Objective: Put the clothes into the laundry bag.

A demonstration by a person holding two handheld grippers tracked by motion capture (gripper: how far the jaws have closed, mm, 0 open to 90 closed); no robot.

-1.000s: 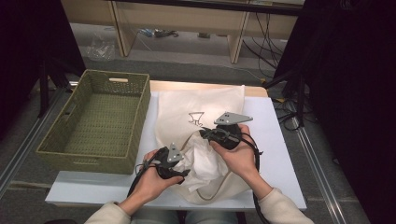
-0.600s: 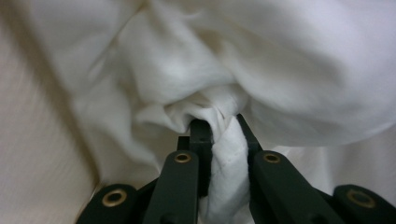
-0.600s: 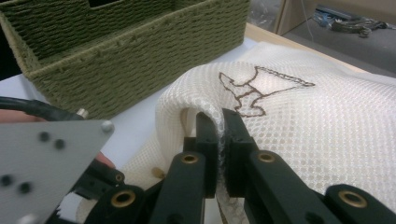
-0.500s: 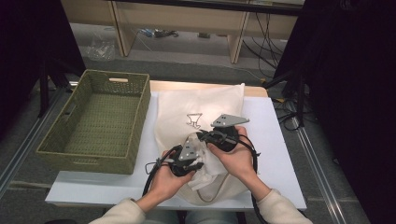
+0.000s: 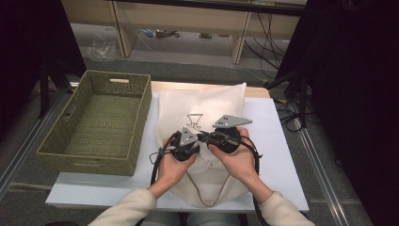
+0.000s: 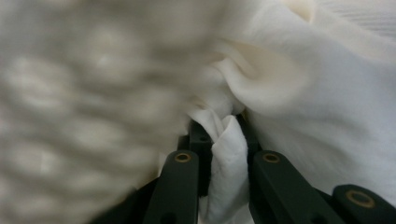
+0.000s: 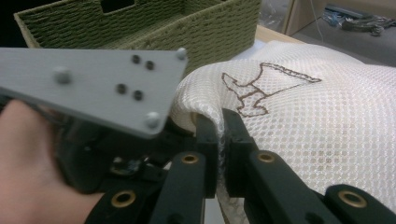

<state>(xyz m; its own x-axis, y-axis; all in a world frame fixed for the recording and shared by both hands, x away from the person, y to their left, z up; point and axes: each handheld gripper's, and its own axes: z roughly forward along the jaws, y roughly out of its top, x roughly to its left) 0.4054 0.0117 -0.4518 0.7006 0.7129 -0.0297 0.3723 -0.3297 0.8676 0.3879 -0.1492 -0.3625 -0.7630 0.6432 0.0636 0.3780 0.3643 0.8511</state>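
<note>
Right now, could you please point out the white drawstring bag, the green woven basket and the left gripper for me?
white drawstring bag (image 5: 207,106): high view, on the flat upper cloth above its printed mark.
green woven basket (image 5: 96,162): high view, on its near outer wall.
left gripper (image 6: 226,140): left gripper view, between its fingertips, on the pinched cloth fold.

This looks like a lab or office workroom. A white desk (image 5: 282,141) stands on grey carpet (image 5: 197,70), with black curtains (image 5: 357,94) at both sides. Beyond it runs a light wooden bench (image 5: 188,19) with loose cables (image 5: 277,33) trailing beneath it.
</note>
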